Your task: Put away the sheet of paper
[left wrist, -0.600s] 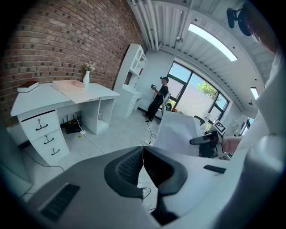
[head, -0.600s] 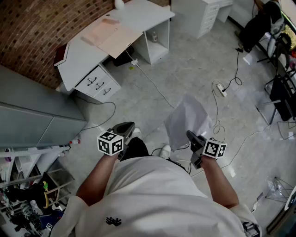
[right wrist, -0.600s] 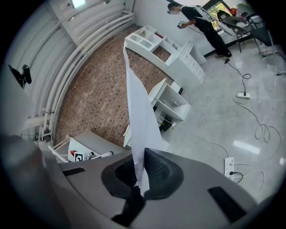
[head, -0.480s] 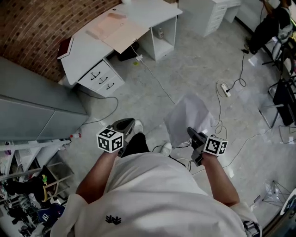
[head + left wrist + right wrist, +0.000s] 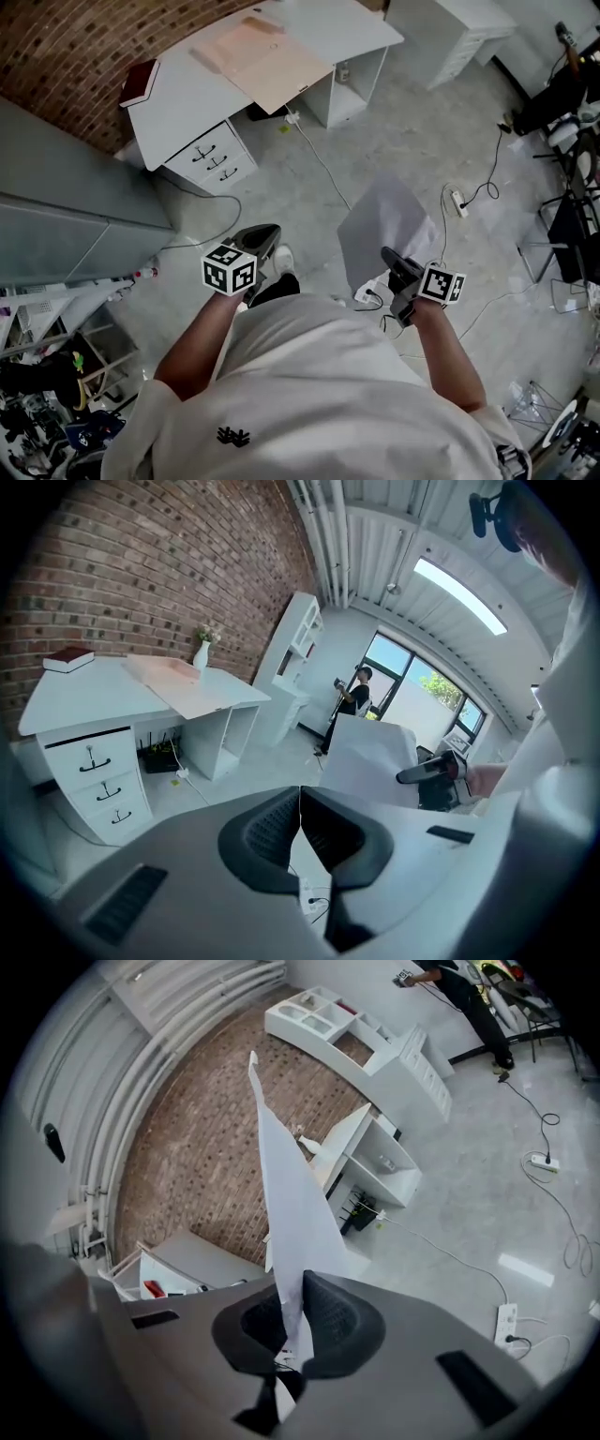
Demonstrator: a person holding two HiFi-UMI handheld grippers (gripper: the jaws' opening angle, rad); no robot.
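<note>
A white sheet of paper (image 5: 386,228) hangs in the air above the floor, pinched at its near edge by my right gripper (image 5: 394,265), which is shut on it. In the right gripper view the sheet of paper (image 5: 286,1204) stands edge-on and rises from between the pads. My left gripper (image 5: 261,238) is held to the left at about the same height, shut with nothing between its jaws. The left gripper view shows its pads (image 5: 300,822) touching, with the sheet of paper (image 5: 370,759) and the right gripper off to the right.
A white desk (image 5: 197,94) with drawers (image 5: 208,161) stands against a brick wall; a tan folder (image 5: 267,61) and a dark red book (image 5: 141,81) lie on it. Cables and a power strip (image 5: 458,202) lie on the floor. Grey cabinets (image 5: 56,230) stand at left.
The desk has slid right and lower in the head view as the person moves toward it. The right gripper keeps hold of the paper; the left gripper stays shut.
</note>
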